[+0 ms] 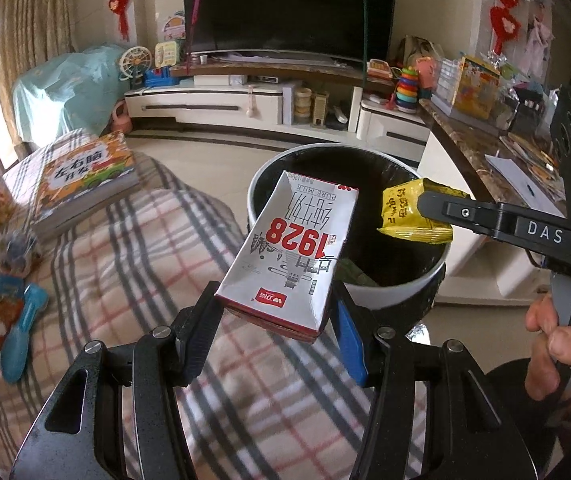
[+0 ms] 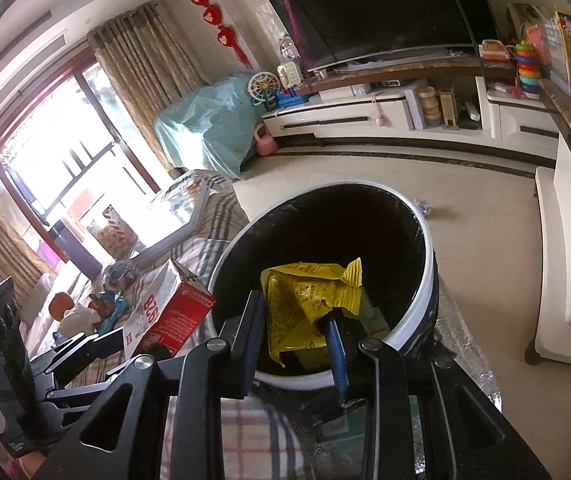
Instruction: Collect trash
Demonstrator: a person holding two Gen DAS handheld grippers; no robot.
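My left gripper (image 1: 275, 312) is shut on a white and red milk carton (image 1: 293, 248) marked 1928, held tilted at the near rim of the trash bin (image 1: 397, 292). The bin is white with a black liner. My right gripper (image 2: 295, 324) is shut on a crumpled yellow snack wrapper (image 2: 309, 300) and holds it over the bin's open mouth (image 2: 325, 232). In the left wrist view the right gripper (image 1: 425, 206) reaches in from the right with the wrapper (image 1: 401, 210). The carton also shows in the right wrist view (image 2: 169, 312), left of the bin.
A plaid-covered sofa (image 1: 125, 280) lies left of the bin, with a book (image 1: 85, 184) and toys (image 1: 21, 320) on it. A TV cabinet (image 1: 245, 104) stands at the back. A marble-topped table (image 1: 485, 148) with clutter is on the right. Some green trash (image 1: 357, 276) lies in the bin.
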